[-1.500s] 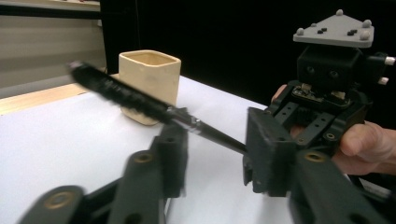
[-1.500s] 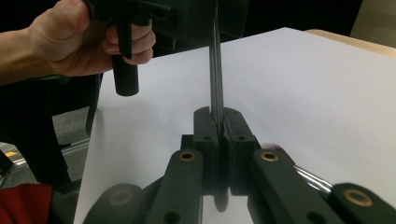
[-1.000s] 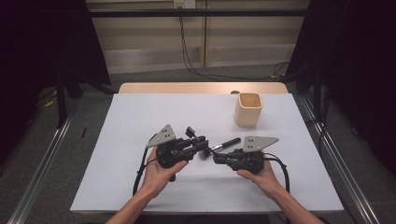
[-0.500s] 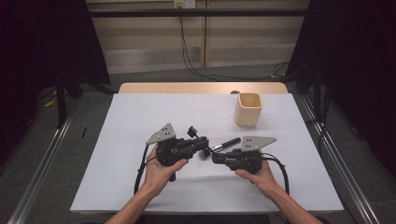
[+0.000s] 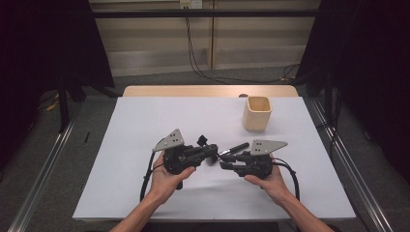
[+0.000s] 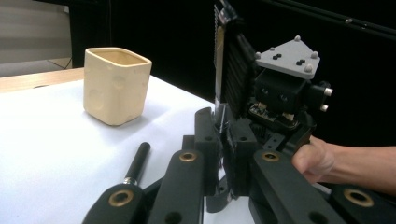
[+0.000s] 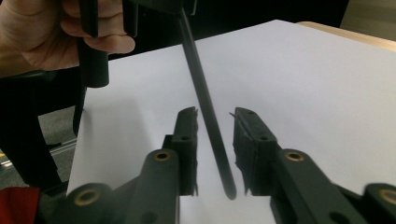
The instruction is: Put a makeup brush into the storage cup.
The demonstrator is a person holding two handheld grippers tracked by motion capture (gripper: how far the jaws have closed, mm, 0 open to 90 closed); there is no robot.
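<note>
One black pen, clamped at its near end by the left gripper, runs lengthwise between the right gripper's jaws, which have just been opening and stand parted on either side of it.

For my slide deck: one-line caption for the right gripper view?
Right gripper jaws just opening around a black pen passed to the left gripper above the white table.
</note>
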